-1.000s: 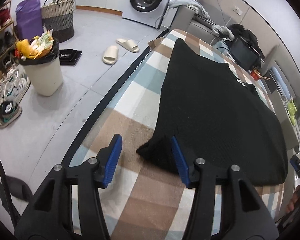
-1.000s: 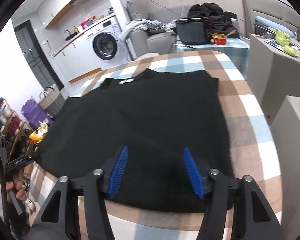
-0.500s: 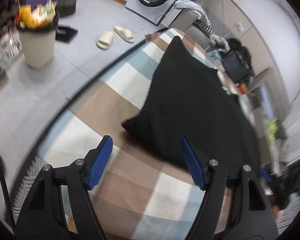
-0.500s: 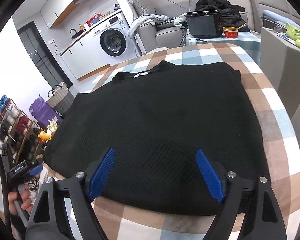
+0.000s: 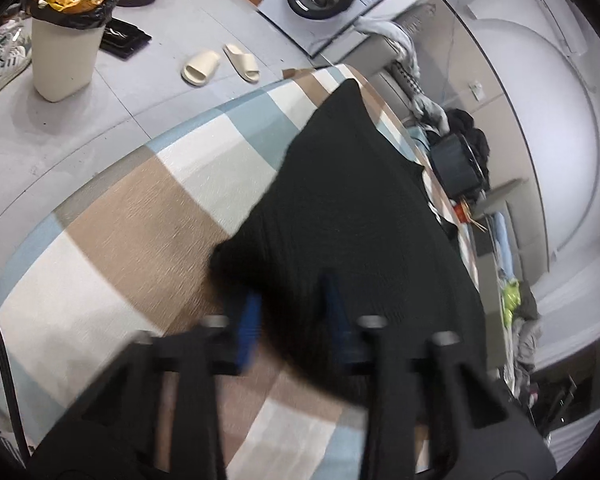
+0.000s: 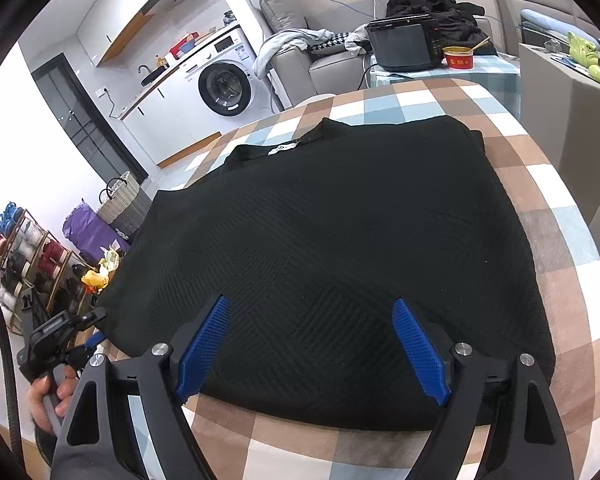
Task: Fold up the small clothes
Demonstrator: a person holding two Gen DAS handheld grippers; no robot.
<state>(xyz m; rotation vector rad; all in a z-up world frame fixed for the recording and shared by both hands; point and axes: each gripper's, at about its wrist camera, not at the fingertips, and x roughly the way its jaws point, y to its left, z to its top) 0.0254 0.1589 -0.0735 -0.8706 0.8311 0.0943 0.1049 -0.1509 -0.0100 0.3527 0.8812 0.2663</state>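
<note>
Left wrist: fingers [image 5: 249, 330] astride black sweater [image 5: 352, 208] corner

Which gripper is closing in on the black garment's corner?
The left gripper, fingers narrowed around the black garment corner; the right gripper is wide open.

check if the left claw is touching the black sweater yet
Touching. In the left wrist view, the left claw has its blue fingers closing around the near corner of the black sweater, with cloth between them, though the view is blurred.

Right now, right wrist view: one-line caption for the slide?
Open right hand-held gripper poised over the near hem of a black knit top lying flat on a checked tablecloth.
</note>
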